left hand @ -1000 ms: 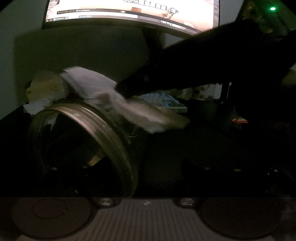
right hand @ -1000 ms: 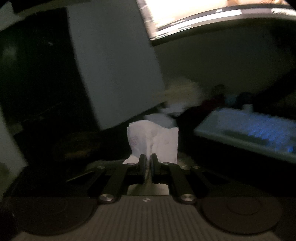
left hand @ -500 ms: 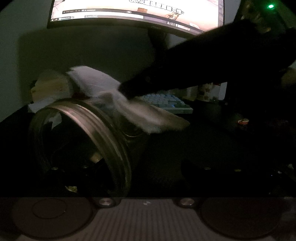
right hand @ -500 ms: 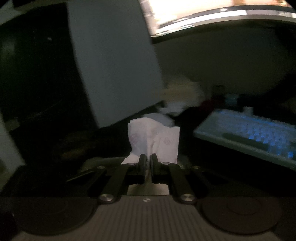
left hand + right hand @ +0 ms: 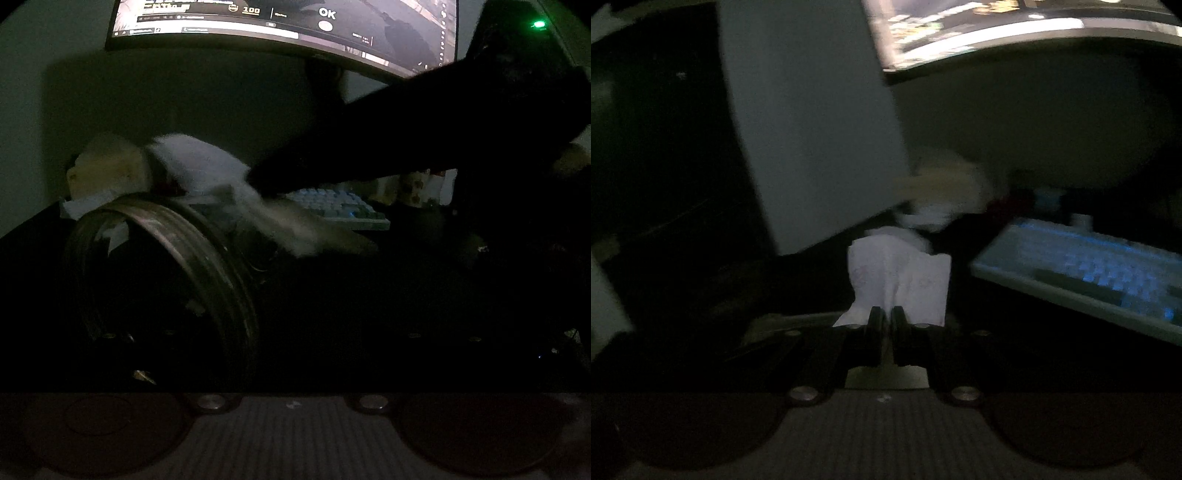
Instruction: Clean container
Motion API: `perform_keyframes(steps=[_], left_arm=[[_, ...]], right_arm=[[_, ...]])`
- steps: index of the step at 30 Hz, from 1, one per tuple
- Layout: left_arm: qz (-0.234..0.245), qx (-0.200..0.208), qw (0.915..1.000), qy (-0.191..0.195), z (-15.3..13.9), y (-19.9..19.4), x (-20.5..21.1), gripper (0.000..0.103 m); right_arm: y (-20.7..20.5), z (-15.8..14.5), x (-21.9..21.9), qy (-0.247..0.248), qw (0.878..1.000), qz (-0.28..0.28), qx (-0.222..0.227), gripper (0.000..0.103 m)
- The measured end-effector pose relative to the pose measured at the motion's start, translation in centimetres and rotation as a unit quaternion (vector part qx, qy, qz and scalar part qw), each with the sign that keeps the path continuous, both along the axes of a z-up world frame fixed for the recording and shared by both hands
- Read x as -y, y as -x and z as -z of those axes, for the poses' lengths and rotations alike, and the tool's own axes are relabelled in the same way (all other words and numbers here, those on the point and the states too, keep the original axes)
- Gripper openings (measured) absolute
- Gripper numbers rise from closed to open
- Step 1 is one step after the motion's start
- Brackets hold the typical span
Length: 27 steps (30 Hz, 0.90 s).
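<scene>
The scene is very dark. In the left wrist view a clear glass jar (image 5: 207,251) with a threaded rim lies on its side, mouth toward the camera, held close in front of the left gripper, whose fingers are lost in the dark. The right gripper (image 5: 258,181) reaches in from the upper right and presses a white tissue (image 5: 229,192) against the jar's outer side. In the right wrist view the right gripper (image 5: 886,317) is shut on the white tissue (image 5: 901,273), which sticks up ahead of the fingertips.
A lit monitor (image 5: 280,26) stands at the back over a dark desk. A backlit keyboard (image 5: 343,210) lies behind the jar, also in the right wrist view (image 5: 1089,269). A pale crumpled pile (image 5: 107,170) sits at the back left.
The right gripper has slid the tissue a little along the jar's side. The monitor picture has changed. The jar stays held in about the same place.
</scene>
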State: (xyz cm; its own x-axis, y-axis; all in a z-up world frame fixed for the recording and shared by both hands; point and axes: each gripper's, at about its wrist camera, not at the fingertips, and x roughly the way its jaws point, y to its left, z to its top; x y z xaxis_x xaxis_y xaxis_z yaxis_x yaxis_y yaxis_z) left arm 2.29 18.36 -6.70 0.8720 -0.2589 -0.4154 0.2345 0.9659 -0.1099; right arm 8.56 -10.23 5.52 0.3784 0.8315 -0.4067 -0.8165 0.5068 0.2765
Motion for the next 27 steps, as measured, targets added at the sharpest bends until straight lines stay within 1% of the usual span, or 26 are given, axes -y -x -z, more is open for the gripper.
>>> perform_keyframes(steps=[1, 2, 3, 4, 5, 6, 10, 12, 13, 15, 17, 19, 21, 22, 23, 24, 25, 26, 27], left_arm=[[-0.002, 0.002, 1.0000, 0.007, 0.0, -0.2, -0.7, 0.065], [-0.002, 0.006, 0.9998, 0.018, -0.1, -0.2, -1.2, 0.043], [-0.001, 0.012, 0.9994, 0.031, -0.2, -0.2, -1.7, 0.035], [0.000, 0.016, 0.9987, 0.048, -0.2, -0.2, -2.4, 0.021], [0.002, 0.016, 0.9978, 0.065, -0.3, -0.6, -3.0, 0.011], [0.005, 0.015, 0.9966, 0.081, -0.3, -1.1, -3.7, 0.011], [0.033, 0.032, 0.9943, 0.096, -0.8, -0.8, -4.0, 0.006], [0.062, 0.044, 0.9924, 0.096, -1.0, -0.5, -1.6, 0.006], [0.080, 0.051, 0.9910, 0.095, -1.3, -0.3, -1.1, 0.005], [0.116, 0.064, 0.9869, 0.092, -1.8, 0.2, -0.3, 0.005], [0.152, 0.066, 0.9819, 0.092, -2.4, -0.1, -0.2, 0.006], [0.161, 0.074, 0.9820, 0.064, -2.1, 0.7, 1.8, 0.007], [0.158, 0.085, 0.9832, 0.033, -1.7, 1.0, 3.0, 0.011], [0.153, 0.085, 0.9843, 0.021, -2.1, 1.7, 3.6, 0.018], [0.146, 0.082, 0.9858, 0.013, -2.7, 2.5, 4.1, 0.028], [0.137, 0.078, 0.9875, 0.009, -2.3, 2.8, 4.3, 0.035], [0.127, 0.074, 0.9891, 0.005, -1.5, 3.0, 4.6, 0.044], [0.125, 0.069, 0.9898, 0.007, -1.2, 3.0, 4.3, 0.046], [0.122, 0.063, 0.9905, 0.010, -1.0, 2.4, 3.8, 0.050]], right_arm=[[0.5, -0.1, -0.2, -0.006, 1.000, -0.016, 0.000, 0.007], [0.7, -0.1, -0.2, -0.010, 1.000, -0.024, -0.002, 0.007], [0.9, -0.1, -0.2, -0.014, 0.999, -0.032, -0.004, 0.007], [0.9, 0.0, 0.1, -0.017, 0.999, -0.031, -0.008, 0.007], [0.8, 0.1, 0.3, -0.020, 0.999, -0.029, -0.011, 0.007], [0.6, 0.2, 0.7, -0.022, 0.999, -0.020, -0.014, 0.007], [0.2, 0.7, 2.3, -0.020, 1.000, 0.006, -0.021, 0.007], [0.4, 0.8, 3.5, -0.025, 0.999, 0.011, -0.023, 0.007], [0.5, 0.8, 4.1, -0.028, 0.999, 0.012, -0.023, 0.007], [1.2, 0.5, 5.3, -0.035, 0.999, 0.015, -0.020, 0.007], [2.0, 0.3, 6.1, -0.039, 0.999, 0.015, -0.018, 0.007], [2.8, 0.3, 6.6, -0.039, 0.999, 0.011, -0.014, 0.007], [3.6, 0.3, 7.2, -0.040, 0.999, 0.008, -0.010, 0.007], [4.1, 0.4, 7.5, -0.040, 0.999, 0.006, -0.008, 0.007], [4.1, 0.3, 7.6, -0.041, 0.999, 0.006, -0.010, 0.007], [4.1, 0.3, 7.5, -0.041, 0.999, 0.006, -0.012, 0.007], [4.0, 0.3, 7.3, -0.039, 0.999, 0.007, -0.011, 0.007], [3.9, 0.3, 7.1, -0.035, 0.999, 0.010, -0.007, 0.007], [3.8, 0.3, 6.8, -0.030, 0.999, 0.013, 0.000, 0.007]])
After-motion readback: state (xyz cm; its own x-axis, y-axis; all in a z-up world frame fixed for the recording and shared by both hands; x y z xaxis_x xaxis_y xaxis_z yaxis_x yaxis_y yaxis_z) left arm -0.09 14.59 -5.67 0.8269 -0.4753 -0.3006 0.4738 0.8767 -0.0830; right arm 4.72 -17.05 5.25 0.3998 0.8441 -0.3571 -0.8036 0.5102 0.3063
